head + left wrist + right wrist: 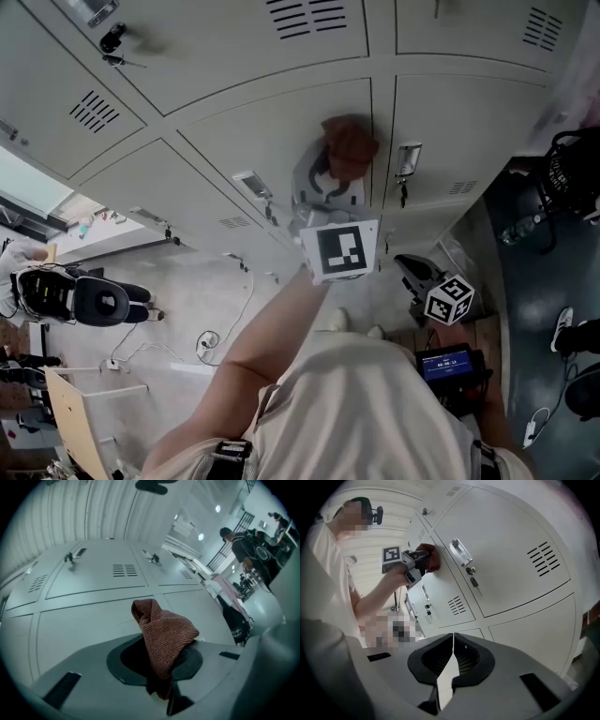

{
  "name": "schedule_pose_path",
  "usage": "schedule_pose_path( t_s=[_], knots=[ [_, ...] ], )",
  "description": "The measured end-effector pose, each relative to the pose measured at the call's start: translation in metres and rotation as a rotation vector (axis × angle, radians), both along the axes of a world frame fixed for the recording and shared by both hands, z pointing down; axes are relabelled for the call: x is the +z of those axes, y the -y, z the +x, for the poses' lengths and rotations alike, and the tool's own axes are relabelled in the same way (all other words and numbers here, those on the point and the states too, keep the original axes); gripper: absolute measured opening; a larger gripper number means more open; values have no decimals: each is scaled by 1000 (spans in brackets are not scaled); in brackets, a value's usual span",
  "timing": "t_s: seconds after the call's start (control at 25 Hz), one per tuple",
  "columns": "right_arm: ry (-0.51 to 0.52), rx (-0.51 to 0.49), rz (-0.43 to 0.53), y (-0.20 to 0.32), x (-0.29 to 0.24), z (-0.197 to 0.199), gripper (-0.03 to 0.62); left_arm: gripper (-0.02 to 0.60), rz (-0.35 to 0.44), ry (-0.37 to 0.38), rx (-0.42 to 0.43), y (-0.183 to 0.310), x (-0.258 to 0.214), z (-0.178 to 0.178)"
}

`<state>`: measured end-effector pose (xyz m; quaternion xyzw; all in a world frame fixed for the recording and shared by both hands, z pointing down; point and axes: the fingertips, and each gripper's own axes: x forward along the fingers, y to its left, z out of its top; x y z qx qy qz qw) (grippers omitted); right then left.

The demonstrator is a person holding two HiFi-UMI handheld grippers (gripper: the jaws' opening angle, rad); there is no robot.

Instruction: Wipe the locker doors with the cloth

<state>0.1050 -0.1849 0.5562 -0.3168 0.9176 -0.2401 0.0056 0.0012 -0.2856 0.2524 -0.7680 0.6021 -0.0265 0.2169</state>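
At upper centre, left gripper [330, 187] clenches rust-brown knitted cloth [349, 146], bunched beyond jaws against pale grey metal locker door [262, 141]; right gripper [452, 657] closed, empty.

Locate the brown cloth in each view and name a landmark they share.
Head view: upper centre, cloth against the locker doors, held by the left gripper.
Left gripper view: centre, clamped in the tongs.
Right gripper view: upper left, beside a keyed handle.
Shared landmark: the vented locker doors, in all three.

Rust-brown cloth [164, 639], pale-grey locker doors [103, 620]
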Motion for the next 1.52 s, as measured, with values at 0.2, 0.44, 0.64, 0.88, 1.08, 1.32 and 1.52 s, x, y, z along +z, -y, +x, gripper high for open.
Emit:
schedule_pose_path(
  t_s=[0.2, 0.44, 0.64, 0.88, 1.08, 1.32, 1.52],
  knots=[
    [-1, 19, -3, 1, 0, 8, 18, 74, 30, 20, 36, 1, -20, 20],
    [9, 37, 3, 3, -4, 12, 18, 74, 123, -2, -16, -7, -38, -28],
    [2, 36, 9, 11, -6, 9, 18, 74, 111, -84, -163, -19, -17, -125],
    [-3, 1, 14, 19, -8, -6, 18, 74, 120, -66, -381, -34, -27, -218],
    [2, -13, 11, 14, -6, -17, 18, 74, 228, -191, -376, -39, -78, -221],
    [12, 11, 2, 10, -2, -8, 18, 74, 296, -108, -271, -27, -88, -139],
    [7, 72, -11, -3, 2, 18, 18, 74, 218, -91, -152, -14, -76, -70]
  ],
)
